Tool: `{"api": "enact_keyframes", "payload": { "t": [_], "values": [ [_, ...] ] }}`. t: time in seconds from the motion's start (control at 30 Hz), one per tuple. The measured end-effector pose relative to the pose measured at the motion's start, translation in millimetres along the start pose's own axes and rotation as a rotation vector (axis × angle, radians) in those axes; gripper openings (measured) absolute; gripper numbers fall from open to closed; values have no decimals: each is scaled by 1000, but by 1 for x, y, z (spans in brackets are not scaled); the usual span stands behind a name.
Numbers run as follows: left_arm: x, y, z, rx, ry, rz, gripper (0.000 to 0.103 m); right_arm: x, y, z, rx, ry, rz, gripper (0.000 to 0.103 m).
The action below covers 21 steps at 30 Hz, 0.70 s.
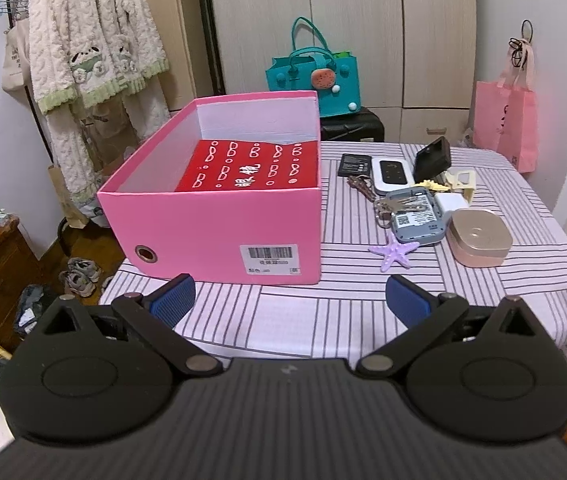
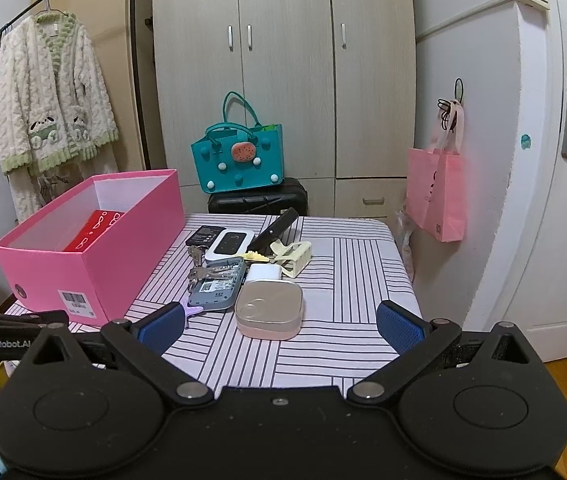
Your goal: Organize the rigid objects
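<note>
A: Where do the two grippers stand?

B: The left gripper [image 1: 288,296] hangs over the near edge of the table [image 1: 363,320] with its jaws spread wide and nothing between them. It faces the pink box [image 1: 219,236]. The right gripper [image 2: 281,324] is spread wide too, also holding nothing, and it points at the gold case [image 2: 269,310] just ahead of it.

A: What is in the box?

B: A red packet [image 1: 249,168] with white markings lies flat on its floor, toward the far right corner.

A: And the loose things?

B: They sit in a cluster on the striped cloth, to the right of the box. The gold case is nearest. Beside it lies a grey router [image 2: 217,284] with a bunch of keys [image 2: 199,270] touching it, and a purple starfish [image 1: 393,250] just in front. Behind them are a white charger [image 2: 263,272], a white router [image 2: 229,246], a flat black battery [image 2: 205,235], a black case [image 2: 275,228] propped at a tilt, and a cream clip [image 2: 293,258].
</note>
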<state>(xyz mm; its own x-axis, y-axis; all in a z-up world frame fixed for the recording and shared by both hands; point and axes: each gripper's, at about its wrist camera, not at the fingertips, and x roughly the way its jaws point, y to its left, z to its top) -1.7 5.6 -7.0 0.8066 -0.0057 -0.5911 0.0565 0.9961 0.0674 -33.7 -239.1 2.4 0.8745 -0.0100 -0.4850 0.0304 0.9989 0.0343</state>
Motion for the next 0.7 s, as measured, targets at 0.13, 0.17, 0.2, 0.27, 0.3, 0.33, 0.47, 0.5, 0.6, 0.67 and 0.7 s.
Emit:
{"api": "enact_keyframes", "payload": {
  "t": [0.13, 0.17, 0.2, 0.27, 0.3, 0.33, 0.47, 0.5, 0.6, 0.67, 0.7],
  "values": [
    [-5, -2, 1, -10, -6, -17, 103, 0, 1, -1, -7, -4, 1, 103],
    [-5, -2, 1, -8, -8, -15, 103, 0, 1, -2, -8, -4, 2, 103],
    [-6, -3, 1, -5, -10, -13, 103, 0, 1, -2, -8, -4, 3, 103],
    [-6, -3, 2, -3, -11, -13, 103, 1, 1, -2, -9, -2, 4, 103],
    [-6, -3, 2, -4, -11, -18, 103, 2, 1, -2, -10, -2, 4, 103],
    [-6, -3, 2, -4, -11, -25, 103, 1, 1, -3, -11, -2, 4, 103],
    [-6, -2, 2, -26, -17, -46, 103, 1, 1, -3, -11, -2, 5, 103],
    [-6, -2, 3, -32, -21, -52, 103, 1, 1, -3, -11, -2, 4, 103],
    [-6, -1, 3, -53, -30, -59, 103, 3, 0, -3, -11, 0, 6, 103],
    [-4, -1, 3, -63, -23, -65, 103, 4, 0, -4, -12, 3, 10, 103],
    [-3, -1, 2, -68, -22, -63, 103, 5, 0, -4, -13, 4, 13, 103]
  ]
}}
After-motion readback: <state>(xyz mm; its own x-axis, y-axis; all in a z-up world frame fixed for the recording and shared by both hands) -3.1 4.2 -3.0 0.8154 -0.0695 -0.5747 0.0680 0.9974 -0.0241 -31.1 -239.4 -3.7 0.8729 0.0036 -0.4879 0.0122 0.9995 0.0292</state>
